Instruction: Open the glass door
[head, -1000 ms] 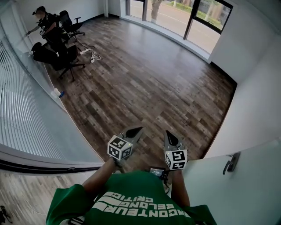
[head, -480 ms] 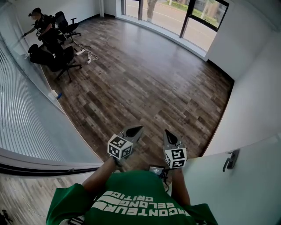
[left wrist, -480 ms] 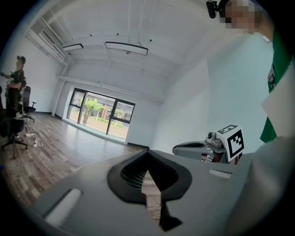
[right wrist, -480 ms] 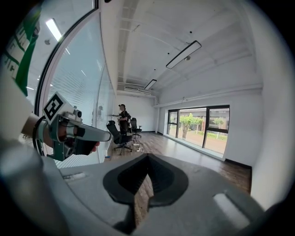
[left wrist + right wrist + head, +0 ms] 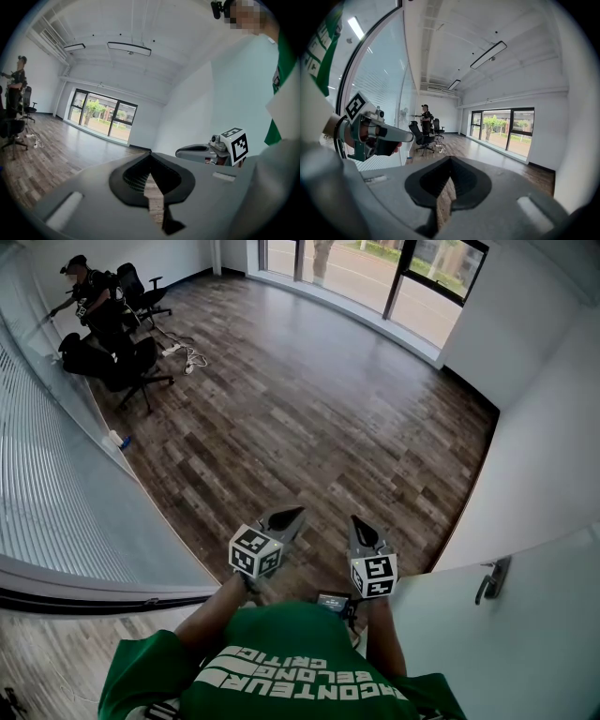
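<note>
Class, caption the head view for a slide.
Shut, empty left gripper and right gripper above the wood floor, door handle to their right.

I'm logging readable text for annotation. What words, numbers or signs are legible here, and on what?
"BELONG": middle line of the white print on the green shirt, upside down in the head view.
"CRITIC": the line next to it, as far as it can be made out.
The largest line of print is too distorted to read with certainty.
Marker cubes on the left gripper and right gripper: black-and-white square patterns, no letters.
</note>
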`<state>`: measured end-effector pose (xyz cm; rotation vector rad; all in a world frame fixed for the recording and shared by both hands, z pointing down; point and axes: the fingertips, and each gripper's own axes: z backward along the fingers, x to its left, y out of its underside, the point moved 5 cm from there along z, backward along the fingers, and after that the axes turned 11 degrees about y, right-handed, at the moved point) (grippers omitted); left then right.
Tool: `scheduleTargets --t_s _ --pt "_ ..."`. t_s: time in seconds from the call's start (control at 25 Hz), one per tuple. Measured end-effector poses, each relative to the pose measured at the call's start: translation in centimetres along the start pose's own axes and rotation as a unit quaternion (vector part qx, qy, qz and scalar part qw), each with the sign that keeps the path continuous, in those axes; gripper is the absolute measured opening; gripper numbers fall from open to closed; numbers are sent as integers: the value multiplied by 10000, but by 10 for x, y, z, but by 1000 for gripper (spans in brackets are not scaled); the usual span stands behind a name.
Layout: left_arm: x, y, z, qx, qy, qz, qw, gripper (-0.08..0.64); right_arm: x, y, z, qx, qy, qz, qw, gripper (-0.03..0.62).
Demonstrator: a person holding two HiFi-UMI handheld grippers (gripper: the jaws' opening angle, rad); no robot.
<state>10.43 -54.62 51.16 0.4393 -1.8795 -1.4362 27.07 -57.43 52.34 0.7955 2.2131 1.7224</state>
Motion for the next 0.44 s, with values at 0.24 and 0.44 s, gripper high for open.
scheduleTargets --t_s 0.24,0.44 --pt "-1 -1 0 -19 8 26 10000 17 -1 2 0 25 18 10 10000 -8" --pt "-2 1 1 -27 -26 33 10000 17 0 2 0 -27 -2 -17 10000 -8"
